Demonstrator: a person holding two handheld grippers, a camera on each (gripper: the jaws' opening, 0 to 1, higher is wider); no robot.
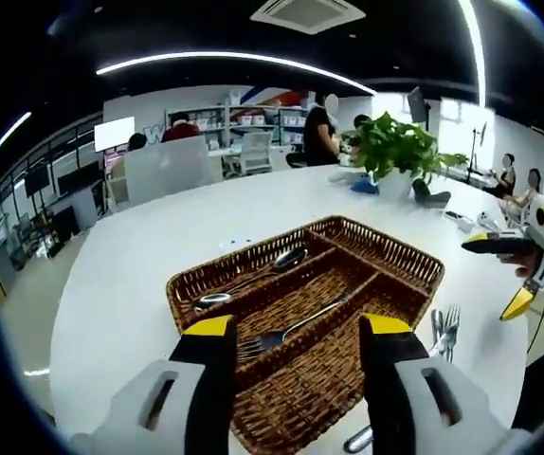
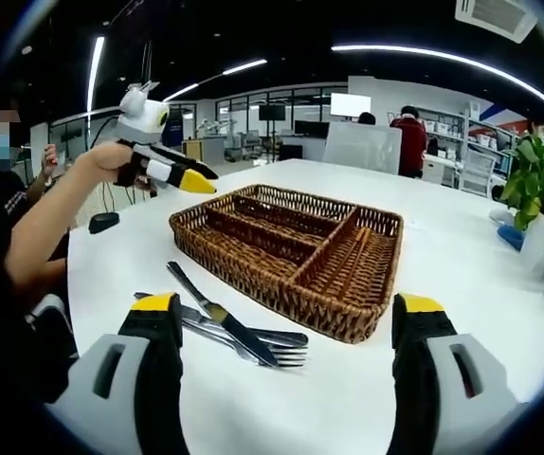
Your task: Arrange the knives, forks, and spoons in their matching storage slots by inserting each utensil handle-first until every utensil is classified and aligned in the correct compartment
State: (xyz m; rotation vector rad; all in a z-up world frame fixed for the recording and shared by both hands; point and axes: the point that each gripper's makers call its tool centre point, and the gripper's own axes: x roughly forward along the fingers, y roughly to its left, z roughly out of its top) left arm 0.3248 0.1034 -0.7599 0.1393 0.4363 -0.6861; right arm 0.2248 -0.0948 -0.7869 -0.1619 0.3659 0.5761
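While both hand-held grippers [image 1: 296, 327] [image 2: 291, 308] stand apart and empty, loose cutlery [image 2: 239, 332] lies beside the wicker tray [image 2: 348, 313].

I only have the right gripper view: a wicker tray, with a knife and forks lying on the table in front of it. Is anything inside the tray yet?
Observer: Yes. The left gripper view shows two spoons lying in one long outer slot of the wicker tray.
Operator: Anything in the slot next to it?
Observer: One fork lies in the middle long slot, with its tines toward the left gripper.
Operator: Is that gripper holding anything?
Observer: No. Its jaws stand wide apart above the tray and grip nothing.
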